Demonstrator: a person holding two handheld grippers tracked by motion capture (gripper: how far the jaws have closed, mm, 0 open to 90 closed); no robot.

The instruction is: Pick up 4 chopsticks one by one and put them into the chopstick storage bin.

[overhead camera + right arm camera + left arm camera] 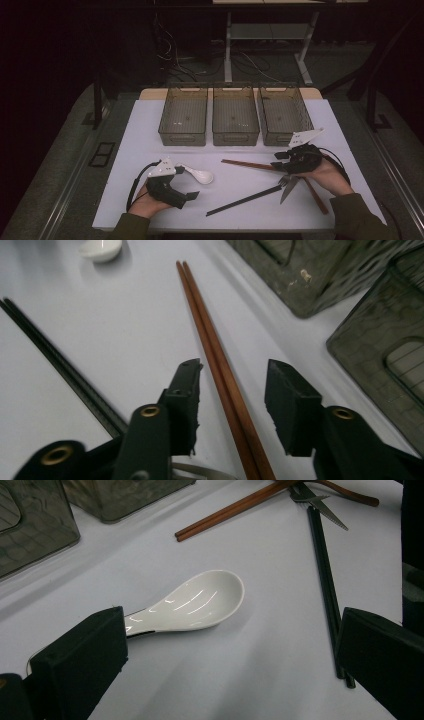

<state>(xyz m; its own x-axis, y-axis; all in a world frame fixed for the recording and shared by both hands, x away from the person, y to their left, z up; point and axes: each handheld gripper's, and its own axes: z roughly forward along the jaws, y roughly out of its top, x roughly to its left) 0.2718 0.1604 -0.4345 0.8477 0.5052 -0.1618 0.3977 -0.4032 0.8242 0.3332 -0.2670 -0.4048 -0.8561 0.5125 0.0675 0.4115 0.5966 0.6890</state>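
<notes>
On the right side of the white surface (150,130), the right gripper (232,390) is hovering over the brown chopsticks (210,345), jaws partly open and straddling the pair, pads not touching, nothing gripped. The chopsticks are running diagonally toward the white ceramic spoon (100,249). The black chopsticks (60,367) are lying off to one side, and the mesh bins (320,275) are sitting close on the other. The left gripper (230,655) is resting wide open, one jaw just over the spoon (192,602) handle, holding nothing. A fork (285,181) and knife (290,189) are lying just under the right hand (332,175). Bare surface is showing between spoon and chopsticks.
</notes>
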